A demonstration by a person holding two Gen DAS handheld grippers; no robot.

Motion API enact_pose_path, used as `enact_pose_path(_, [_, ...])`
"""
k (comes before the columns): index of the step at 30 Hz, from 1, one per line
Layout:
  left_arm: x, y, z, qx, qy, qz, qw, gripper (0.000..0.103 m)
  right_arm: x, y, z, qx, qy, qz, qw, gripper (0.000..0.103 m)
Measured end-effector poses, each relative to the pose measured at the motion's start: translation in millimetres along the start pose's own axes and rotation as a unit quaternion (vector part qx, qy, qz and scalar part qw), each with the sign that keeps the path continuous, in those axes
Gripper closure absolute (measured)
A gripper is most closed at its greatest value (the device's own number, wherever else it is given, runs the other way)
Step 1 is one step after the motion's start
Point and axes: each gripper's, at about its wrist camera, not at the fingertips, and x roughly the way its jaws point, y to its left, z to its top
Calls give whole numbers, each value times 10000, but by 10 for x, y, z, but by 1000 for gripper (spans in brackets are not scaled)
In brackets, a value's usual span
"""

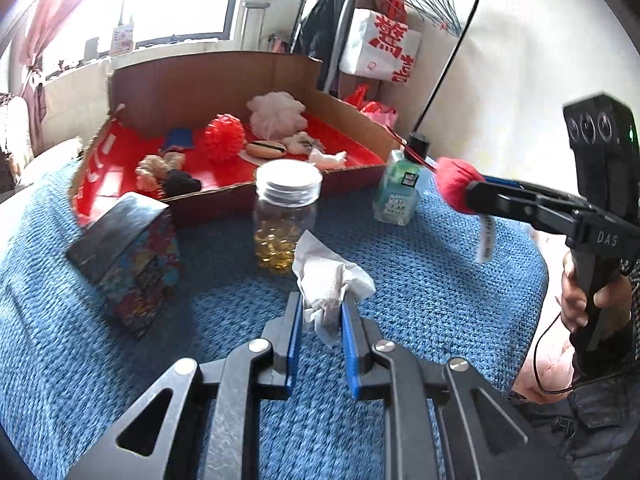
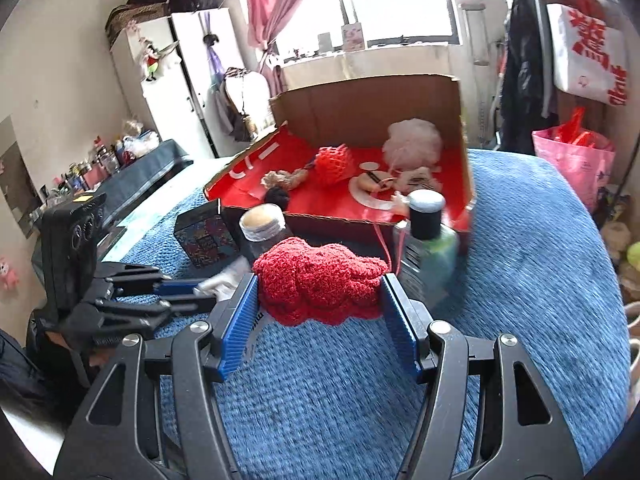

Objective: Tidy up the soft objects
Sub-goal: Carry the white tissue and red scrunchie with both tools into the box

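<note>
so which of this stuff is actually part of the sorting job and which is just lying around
Part of the job:
- white tissue, pinched in the left gripper
- red fuzzy cloth, clamped in the right gripper
- cardboard box holding soft items, such as the white mesh pouf

Just lying about:
- jar
- green bottle
- patterned box

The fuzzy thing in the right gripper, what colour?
Red fuzzy knit piece; clearest in the right wrist view.

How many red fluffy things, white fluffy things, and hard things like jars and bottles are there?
Red soft: 2 (red fuzzy cloth, red mesh ball)
White soft: 2 (white tissue, white bath pouf)
Hard: 3 (jar, green bottle, patterned box)
Total: 7
</note>
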Motion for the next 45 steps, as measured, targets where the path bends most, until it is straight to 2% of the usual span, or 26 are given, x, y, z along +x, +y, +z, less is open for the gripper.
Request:
enact_pose_path(12, [-308, 228, -177, -283, -165, 249, 9992, 83, -117, -160, -325, 362, 169, -149, 9991, 44])
enact_pose_path(23, [-586, 605, -261, -625, -267, 686, 9953, 83, -213, -373, -348, 486, 182, -571, 9970, 43])
enact_pose_path(35, [-800, 1085, -210, -907, -381, 1356, 9859, 83, -210, -820, -184, 664, 146, -1101, 9916, 43])
enact_pose_path(45, [-642, 1358, 182, -818, -328, 1505, 9847, 83, -175, -1130, 245, 646, -33, -1409, 9879, 43])
